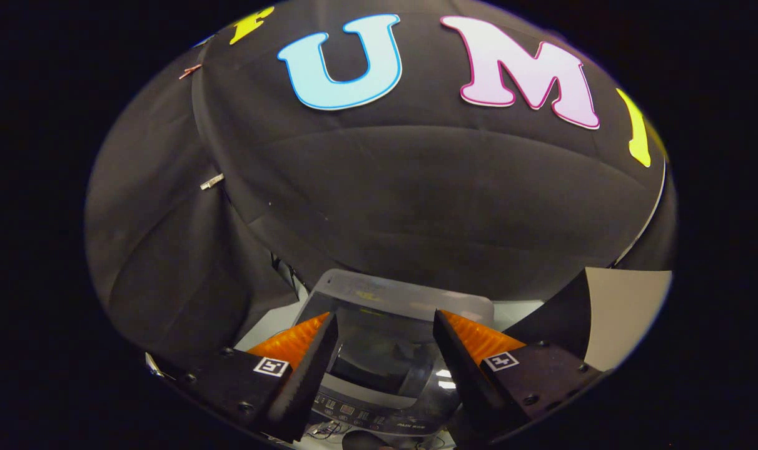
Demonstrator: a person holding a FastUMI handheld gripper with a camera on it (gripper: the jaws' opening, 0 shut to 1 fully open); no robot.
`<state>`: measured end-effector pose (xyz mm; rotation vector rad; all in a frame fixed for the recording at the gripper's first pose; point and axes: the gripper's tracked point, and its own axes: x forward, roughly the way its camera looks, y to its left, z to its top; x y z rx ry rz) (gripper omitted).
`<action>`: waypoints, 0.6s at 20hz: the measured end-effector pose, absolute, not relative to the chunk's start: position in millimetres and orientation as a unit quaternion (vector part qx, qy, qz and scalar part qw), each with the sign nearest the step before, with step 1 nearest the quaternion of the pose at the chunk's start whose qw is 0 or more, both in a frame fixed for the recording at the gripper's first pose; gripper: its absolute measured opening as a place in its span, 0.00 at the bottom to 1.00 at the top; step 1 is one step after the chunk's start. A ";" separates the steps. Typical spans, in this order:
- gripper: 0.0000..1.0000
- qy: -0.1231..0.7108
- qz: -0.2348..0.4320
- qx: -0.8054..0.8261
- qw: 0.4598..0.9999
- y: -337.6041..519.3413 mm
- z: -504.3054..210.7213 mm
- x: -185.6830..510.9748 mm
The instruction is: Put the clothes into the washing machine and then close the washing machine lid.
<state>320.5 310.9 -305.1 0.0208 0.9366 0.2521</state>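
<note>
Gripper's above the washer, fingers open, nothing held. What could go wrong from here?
1. The gripper is open and holds nothing, with no clothes between its fingers; closing the lid now would likely skip loading.
2. The washing machine sits low and close between the fingers, and its lid seems glossy and dark. Whether it is open or shut is hard to tell, so a descent might hit it or the control panel.

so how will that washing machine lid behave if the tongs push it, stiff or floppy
Probably stiff: the lid looks like a rigid panel with a dark window. Its glossy surface may let the open tongs slip. It appears to lie flat on the washing machine, so likely it would hinge rather than slide.
</note>
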 end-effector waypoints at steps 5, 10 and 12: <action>0.97 0.406 0.131 0.012 0.904 309.1 -269.1 317.3; 0.97 0.349 0.130 0.014 0.928 295.9 -222.8 301.8; 0.97 0.334 0.130 0.020 0.933 286.2 -205.3 292.3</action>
